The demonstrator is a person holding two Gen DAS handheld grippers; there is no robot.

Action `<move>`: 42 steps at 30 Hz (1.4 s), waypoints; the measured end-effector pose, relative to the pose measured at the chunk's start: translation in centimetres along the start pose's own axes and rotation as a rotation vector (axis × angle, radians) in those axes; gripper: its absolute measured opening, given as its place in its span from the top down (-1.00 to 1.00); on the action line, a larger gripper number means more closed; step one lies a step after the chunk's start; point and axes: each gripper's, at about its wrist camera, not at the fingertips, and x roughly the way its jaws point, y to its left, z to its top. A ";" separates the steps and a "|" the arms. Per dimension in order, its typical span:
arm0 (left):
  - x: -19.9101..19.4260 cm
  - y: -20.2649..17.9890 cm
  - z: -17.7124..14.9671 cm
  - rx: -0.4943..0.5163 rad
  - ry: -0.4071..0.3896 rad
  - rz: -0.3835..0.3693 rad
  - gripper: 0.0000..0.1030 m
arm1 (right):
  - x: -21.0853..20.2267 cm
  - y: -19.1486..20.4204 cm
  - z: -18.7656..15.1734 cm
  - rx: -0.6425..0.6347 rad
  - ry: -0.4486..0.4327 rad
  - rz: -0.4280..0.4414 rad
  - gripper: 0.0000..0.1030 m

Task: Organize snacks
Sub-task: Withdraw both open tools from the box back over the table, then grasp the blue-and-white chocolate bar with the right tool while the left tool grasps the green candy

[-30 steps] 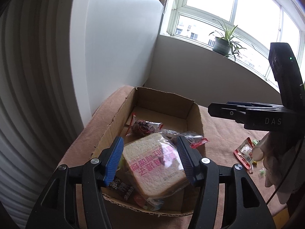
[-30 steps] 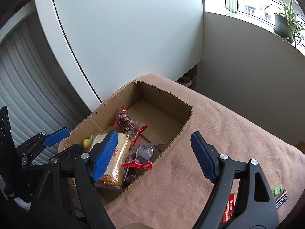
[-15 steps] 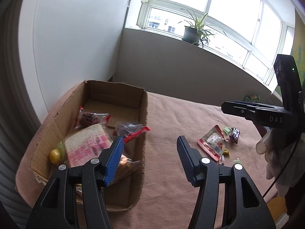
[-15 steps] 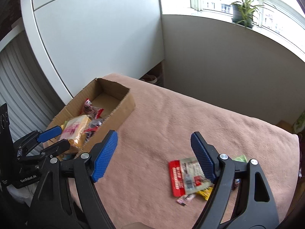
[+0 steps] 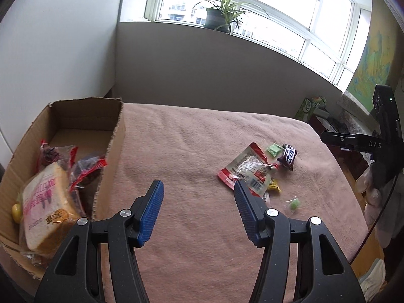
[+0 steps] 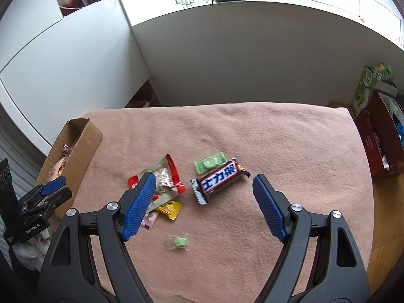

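A cardboard box (image 5: 111, 151) (image 6: 83, 149) stands at the left end of the pink blanket. It holds a wrapped bread slice (image 5: 45, 207) and red-edged snack bags (image 5: 85, 171). Loose snacks lie mid-table: a brown chocolate bar (image 6: 219, 179) (image 5: 287, 155), a red-and-clear packet (image 6: 164, 179) (image 5: 248, 171), a green sachet (image 6: 209, 162), a yellow sweet (image 6: 170, 208) and a small green candy (image 6: 178, 242) (image 5: 293, 203). My right gripper (image 6: 204, 202) hangs open just short of the chocolate bar. My left gripper (image 5: 198, 212) is open and empty over bare blanket between box and snacks.
The blanket-covered table (image 6: 277, 151) drops off at its right edge beside a dark red carton (image 6: 378, 139) and a green box (image 6: 368, 83). A white cabinet (image 5: 50, 50) and a grey wall under the window with a potted plant (image 5: 217, 17) stand behind.
Both grippers swung away from the box to the right, toward the loose snacks. The bread slice, earlier between the left jaws, now lies in the box. Both stayed open.
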 end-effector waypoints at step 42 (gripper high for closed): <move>4.4 -7.3 -1.2 0.165 0.126 -0.195 -0.10 | 10.7 0.6 1.4 0.123 0.280 0.148 0.20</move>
